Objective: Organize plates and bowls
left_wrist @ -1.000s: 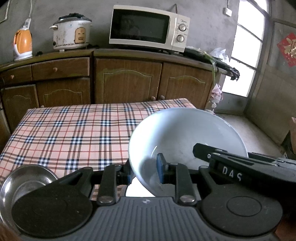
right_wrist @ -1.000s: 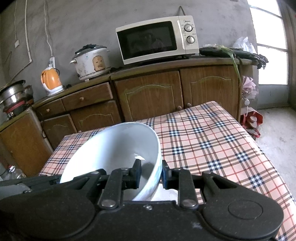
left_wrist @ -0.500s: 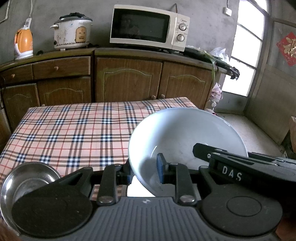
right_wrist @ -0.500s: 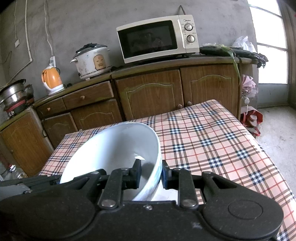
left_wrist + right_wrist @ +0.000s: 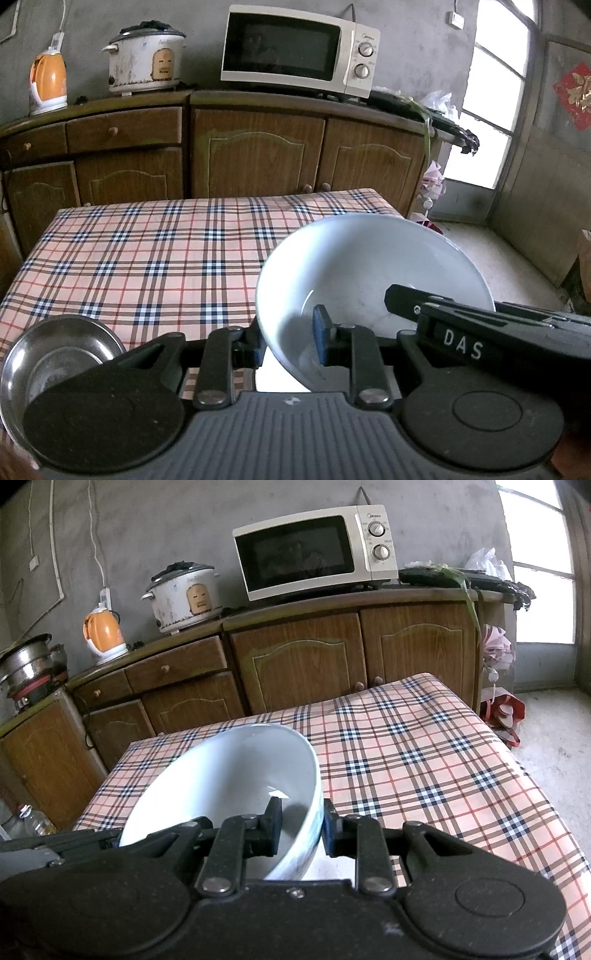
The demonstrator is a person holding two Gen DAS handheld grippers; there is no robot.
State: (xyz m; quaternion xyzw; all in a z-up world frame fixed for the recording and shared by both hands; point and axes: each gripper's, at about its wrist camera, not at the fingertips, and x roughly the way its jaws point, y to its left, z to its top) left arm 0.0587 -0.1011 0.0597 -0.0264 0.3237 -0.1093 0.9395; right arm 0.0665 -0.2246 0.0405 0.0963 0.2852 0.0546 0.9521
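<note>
White bowl (image 5: 369, 266), glossy, deep, tilted, rim clenched by both tongs (image 5: 288, 341) (image 5: 301, 825).

1. The white bowl (image 5: 369, 266) is glossy, deep and empty, tilted, its rim clamped from opposite sides above the checked surface (image 5: 155, 251).
2. The steel bowl (image 5: 55, 354) stands upright and empty at the surface's near left edge.

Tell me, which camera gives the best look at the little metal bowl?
The left wrist view. The metal bowl sits on the checked table at the lower left, partly hidden behind the left gripper. The right wrist view does not show it at all; there the white bowl fills the near table.
</note>
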